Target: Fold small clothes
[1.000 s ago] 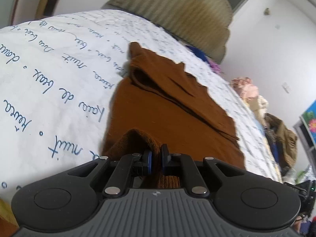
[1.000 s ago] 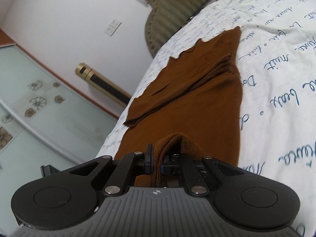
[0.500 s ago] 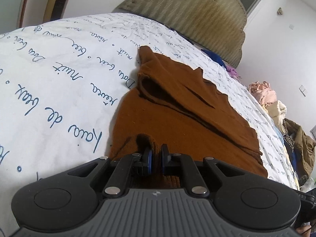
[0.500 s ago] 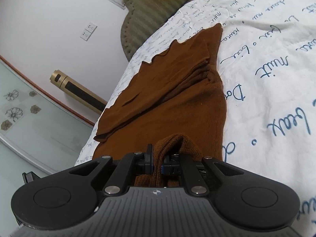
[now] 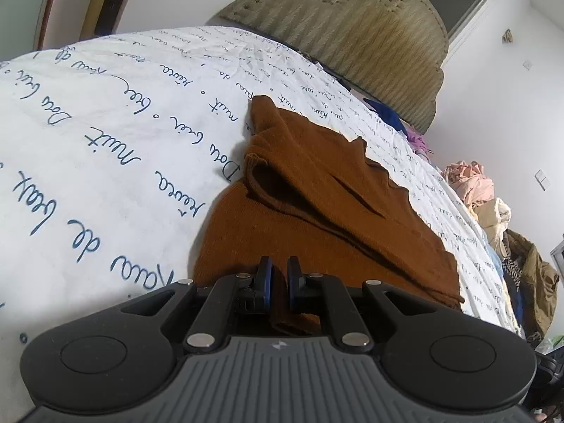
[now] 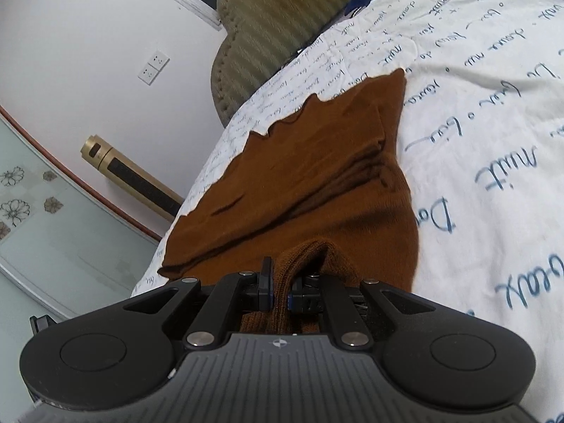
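A brown knit garment (image 5: pixel 317 211) lies spread on the white bedsheet (image 5: pixel 105 141) with blue script, its far part folded over itself. My left gripper (image 5: pixel 278 275) is shut on the garment's near ribbed edge, low over the fabric. In the right wrist view the same garment (image 6: pixel 317 176) stretches away from me, and my right gripper (image 6: pixel 280 282) is shut on a raised ribbed fold of its near edge.
A padded olive headboard (image 5: pixel 352 35) stands at the far end of the bed. A pile of clothes (image 5: pixel 493 211) lies at the bed's right side. A gold cylinder (image 6: pixel 130 179) and glass panel (image 6: pixel 42 239) stand off the bed's left.
Both grippers have moved forward along the bed, carrying the gripped near edge toward the headboard. The raised fold at my left gripper has flattened.
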{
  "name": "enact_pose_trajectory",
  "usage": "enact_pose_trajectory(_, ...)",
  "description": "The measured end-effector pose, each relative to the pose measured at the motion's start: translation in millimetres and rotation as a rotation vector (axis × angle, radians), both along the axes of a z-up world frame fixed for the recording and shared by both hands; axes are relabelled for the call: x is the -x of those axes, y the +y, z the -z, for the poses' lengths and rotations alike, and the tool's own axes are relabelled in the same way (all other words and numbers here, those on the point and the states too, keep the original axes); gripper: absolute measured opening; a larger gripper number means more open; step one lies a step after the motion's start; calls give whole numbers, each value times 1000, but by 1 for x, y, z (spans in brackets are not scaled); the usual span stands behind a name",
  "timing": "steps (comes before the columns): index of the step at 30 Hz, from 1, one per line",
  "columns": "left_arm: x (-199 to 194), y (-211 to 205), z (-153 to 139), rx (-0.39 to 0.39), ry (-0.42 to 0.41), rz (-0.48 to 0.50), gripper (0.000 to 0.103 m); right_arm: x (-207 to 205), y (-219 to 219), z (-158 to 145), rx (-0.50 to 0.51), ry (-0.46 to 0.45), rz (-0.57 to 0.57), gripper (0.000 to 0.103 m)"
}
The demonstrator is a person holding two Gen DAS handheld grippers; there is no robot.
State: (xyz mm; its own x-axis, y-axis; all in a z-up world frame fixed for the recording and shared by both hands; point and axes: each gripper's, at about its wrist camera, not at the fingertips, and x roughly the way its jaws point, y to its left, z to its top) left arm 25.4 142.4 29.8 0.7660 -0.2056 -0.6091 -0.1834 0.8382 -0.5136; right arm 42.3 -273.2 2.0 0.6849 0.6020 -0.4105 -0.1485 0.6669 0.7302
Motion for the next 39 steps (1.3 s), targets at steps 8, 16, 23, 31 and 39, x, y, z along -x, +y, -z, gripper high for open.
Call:
enact_pose_trajectory(8, 9, 21, 3, 55, 26, 3, 9, -16, 5, 1, 22, 18, -14, 11)
enact_pose_trajectory(16, 27, 33, -18, 82, -5, 55, 11, -25, 7, 7, 9, 40, -13, 11)
enact_pose_trajectory(23, 38, 21, -23, 186, -22, 109, 88, -32, 11, 8, 23, 51, -34, 11)
enact_pose_trajectory(31, 24, 21, -17, 311, 40, 129, 87, -31, 8, 10, 10, 58, -31, 12)
enact_pose_trajectory(39, 6, 4, -8, 326, 143, 161, 59, -33, 9, 13, -4, 63, -33, 14)
